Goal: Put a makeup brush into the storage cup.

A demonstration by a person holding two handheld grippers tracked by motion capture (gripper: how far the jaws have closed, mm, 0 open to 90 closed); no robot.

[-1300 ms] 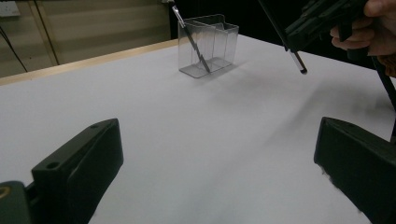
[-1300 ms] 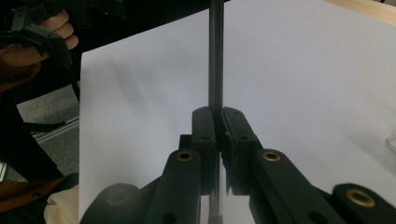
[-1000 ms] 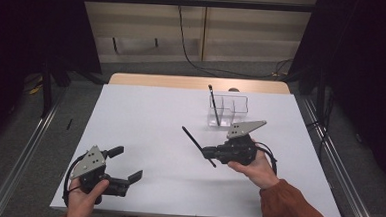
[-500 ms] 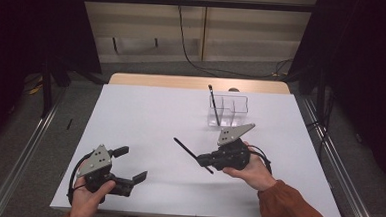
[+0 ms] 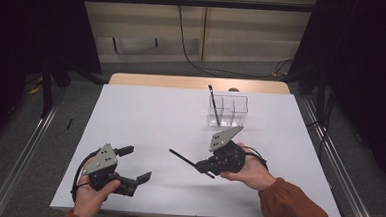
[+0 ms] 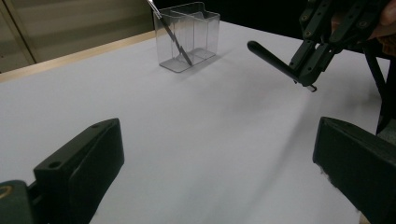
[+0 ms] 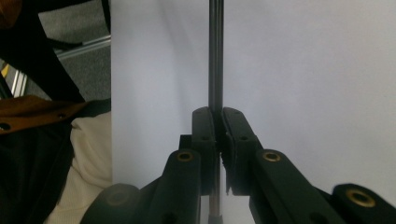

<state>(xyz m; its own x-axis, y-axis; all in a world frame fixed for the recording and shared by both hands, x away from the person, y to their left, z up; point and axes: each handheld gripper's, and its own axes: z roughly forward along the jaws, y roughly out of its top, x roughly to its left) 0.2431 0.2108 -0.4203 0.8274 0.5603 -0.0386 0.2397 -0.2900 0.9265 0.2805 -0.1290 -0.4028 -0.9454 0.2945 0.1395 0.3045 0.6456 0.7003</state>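
**Pen clamped in right gripper, clear holder waiting beyond**

Seen from above: a white worktop (image 5: 145,121) with a person's two forearms entering from the near edge, a gripper in each hand.

Right gripper (image 5: 209,165), held just above the worktop right of centre, clamped tight on a slim black pen (image 5: 184,158). Pen gripped near one end, long free end pointing left and slightly away, raised off the surface. From the right gripper view: pen (image 7: 215,56) pinched squarely between the two black pads (image 7: 204,128), running straight out ahead.

Left gripper (image 5: 137,162), low at the near left corner, spread wide, holding nothing. From the left gripper view: pen (image 6: 273,62) and right gripper (image 6: 306,74) hanging in the air ahead.

Further back, right of centre: a clear plastic holder (image 5: 229,110) with several compartments, standing upright. One dark pen (image 5: 213,103) already leaning in its leftmost compartment, top poking above the rim. Held pen well apart from the holder.

Likely risks from here:
- Pen gripped near its end, so a long lever; any knock against the holder's rim likely to twist it between the pads or tip the light holder over.
- Pen lying near level; release before tilting upright likely to send it rolling across the worktop.
- Collision with the leaning pen if aimed at the same compartment.
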